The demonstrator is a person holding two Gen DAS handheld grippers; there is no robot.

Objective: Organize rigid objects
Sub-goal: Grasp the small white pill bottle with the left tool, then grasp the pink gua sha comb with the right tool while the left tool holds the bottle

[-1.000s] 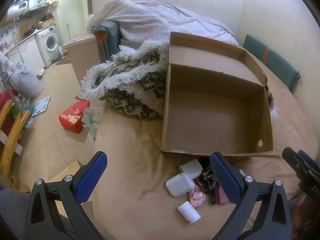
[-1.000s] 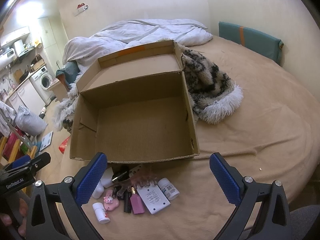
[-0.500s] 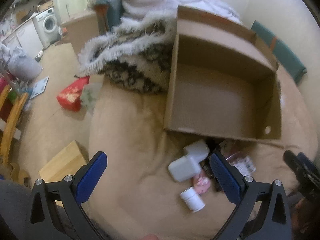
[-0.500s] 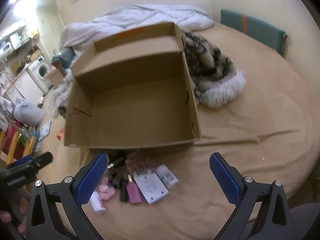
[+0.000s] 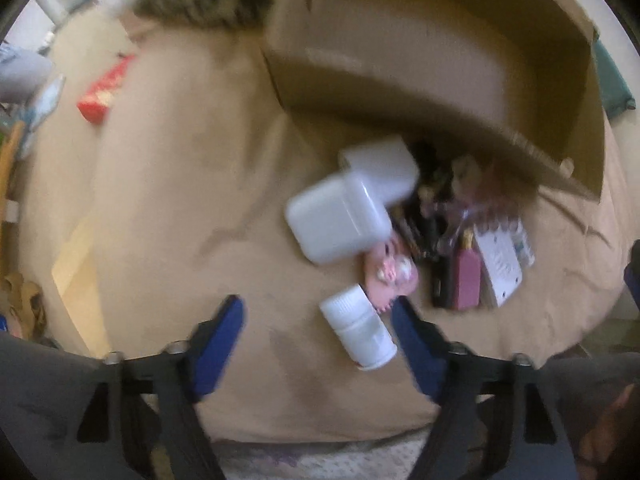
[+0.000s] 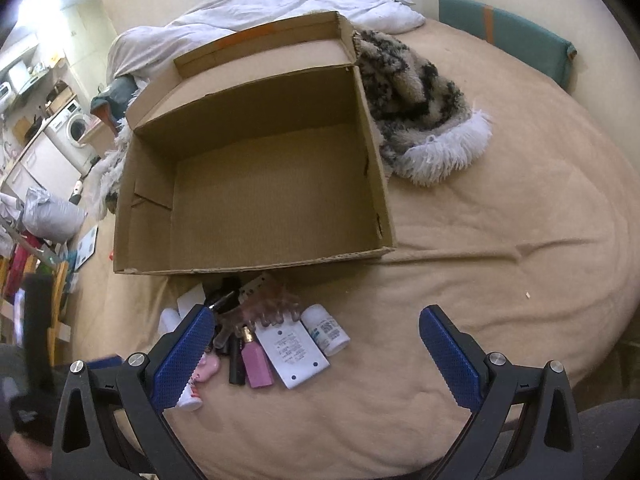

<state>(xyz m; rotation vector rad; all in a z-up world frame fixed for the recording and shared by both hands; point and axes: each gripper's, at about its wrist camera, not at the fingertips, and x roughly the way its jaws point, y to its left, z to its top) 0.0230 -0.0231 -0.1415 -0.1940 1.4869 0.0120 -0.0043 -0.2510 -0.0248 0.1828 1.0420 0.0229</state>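
Note:
An open cardboard box [image 6: 260, 184] stands empty on the tan bed. Before its near wall lies a pile of small items: two white containers [image 5: 340, 216], a pink figure [image 5: 390, 276], a pink bottle [image 6: 258, 360], a flat white pack [image 6: 292, 352], a labelled white bottle [image 6: 326, 330] and a brown hair clip [image 6: 268, 304]. My left gripper [image 5: 318, 340] points down over a small white bottle [image 5: 358, 330]. Its jaws are closing with that bottle between them, nearer the right finger, not pinched. My right gripper [image 6: 318, 356] hovers open over the pile's right side, holding nothing.
A furry patterned blanket [image 6: 416, 100] lies against the box's right side, a white duvet [image 6: 280, 4] behind it. A teal cushion [image 6: 508, 36] lines the far wall. The bed edge drops to the floor at left, with a red packet [image 5: 102, 92] there.
My left gripper dropped toward the pile and tipped downward, and its jaws narrowed around the small white bottle. The right gripper sank slightly toward the items.

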